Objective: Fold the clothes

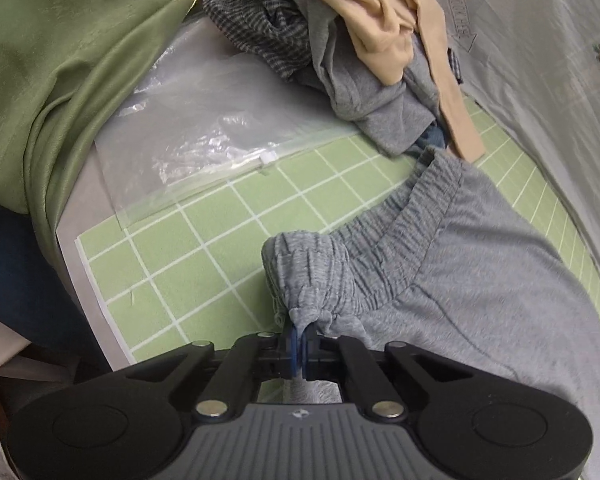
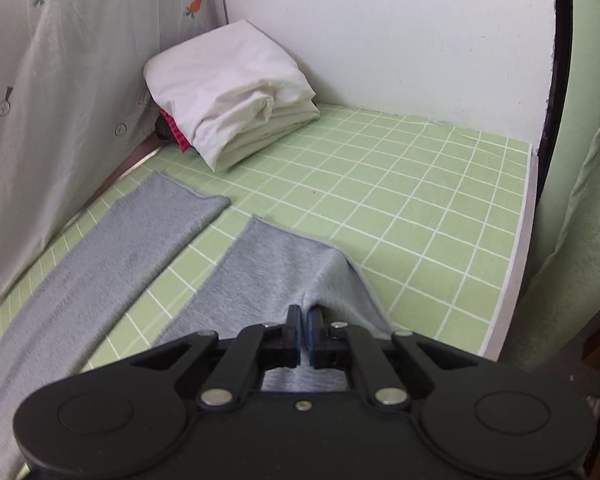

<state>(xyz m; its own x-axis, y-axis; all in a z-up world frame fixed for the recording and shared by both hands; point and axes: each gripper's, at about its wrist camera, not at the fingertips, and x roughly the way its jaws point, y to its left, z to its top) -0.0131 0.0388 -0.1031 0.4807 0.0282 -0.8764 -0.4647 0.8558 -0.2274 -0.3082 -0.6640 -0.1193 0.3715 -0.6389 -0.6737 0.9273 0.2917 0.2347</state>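
Writing first: a printed label on the grey curtain (image 1: 540, 60) at the top right of the left wrist view shows block letters, too skewed to read; a small orange carrot print sits further right on it. No brand shows on the clothes.

Left wrist view, left to right: green drape (image 1: 60, 80), clear zip bag (image 1: 204, 136) flat on the green grid mat (image 1: 204, 248), then a clothes pile (image 1: 360, 52) (checked, grey and beige pieces) at the far edge. Grey pants (image 1: 480, 272) lie on the mat; the elastic waistband is bunched at its corner, and the left gripper (image 1: 300, 334) has its fingers closed tight on that corner, cloth pinched between the blue pads.

Right wrist view: curtain on the left, two pant legs spread flat on the mat, folded white sheet (image 2: 236, 88) far back by the wall. The right gripper (image 2: 302, 316) is clamped on the near leg's edge, fingers nearly together with fabric tented up between them.
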